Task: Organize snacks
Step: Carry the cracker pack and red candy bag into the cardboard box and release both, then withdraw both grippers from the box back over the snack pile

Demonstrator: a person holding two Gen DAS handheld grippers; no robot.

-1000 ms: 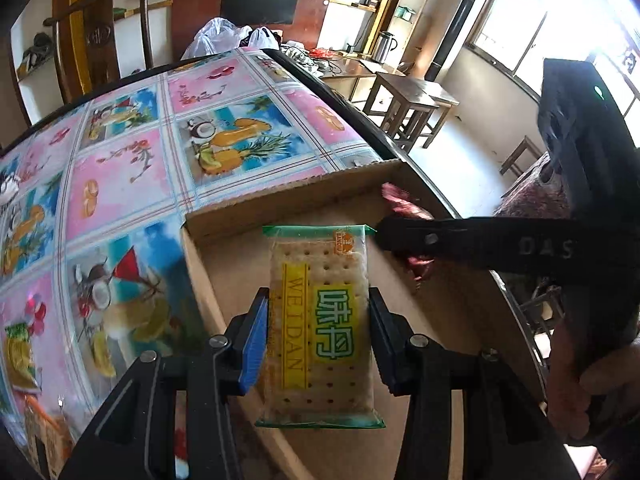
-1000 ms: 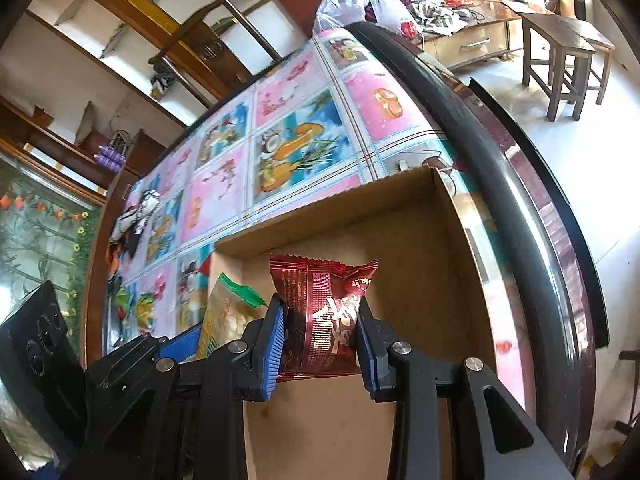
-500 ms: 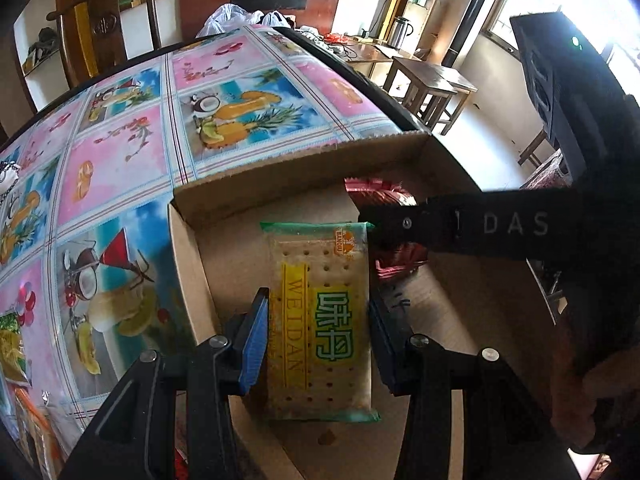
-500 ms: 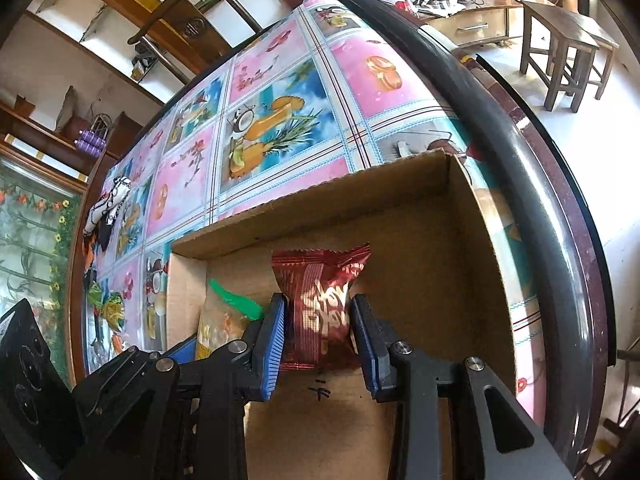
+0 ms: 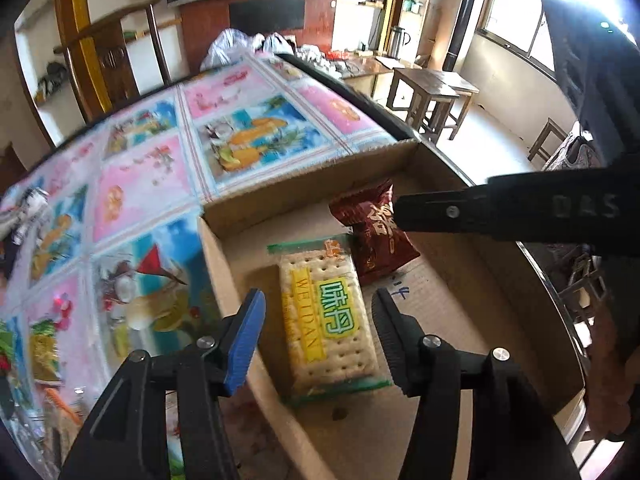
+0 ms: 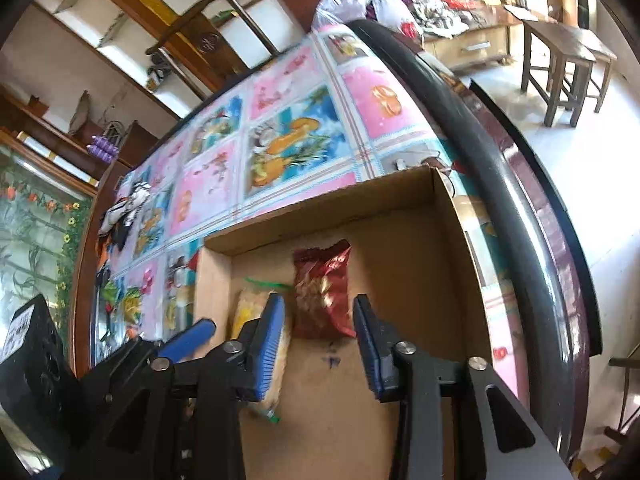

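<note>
Ribbed blue-padded left gripper [image 5: 318, 312] agape

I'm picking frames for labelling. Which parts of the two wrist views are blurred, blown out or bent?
Left wrist view: the window is blown out, the tablecloth smeared, the cracker pack sharp. Right wrist view: the red snack bag is smeared with glare, the floor washed out, the table edge bowed by the fisheye.

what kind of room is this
Most likely a lived-in home dining or living room: a round table under a fruit-print plastic tablecloth, small wooden stools on a tiled floor, and a kettle on a cluttered sideboard by the window.
</note>
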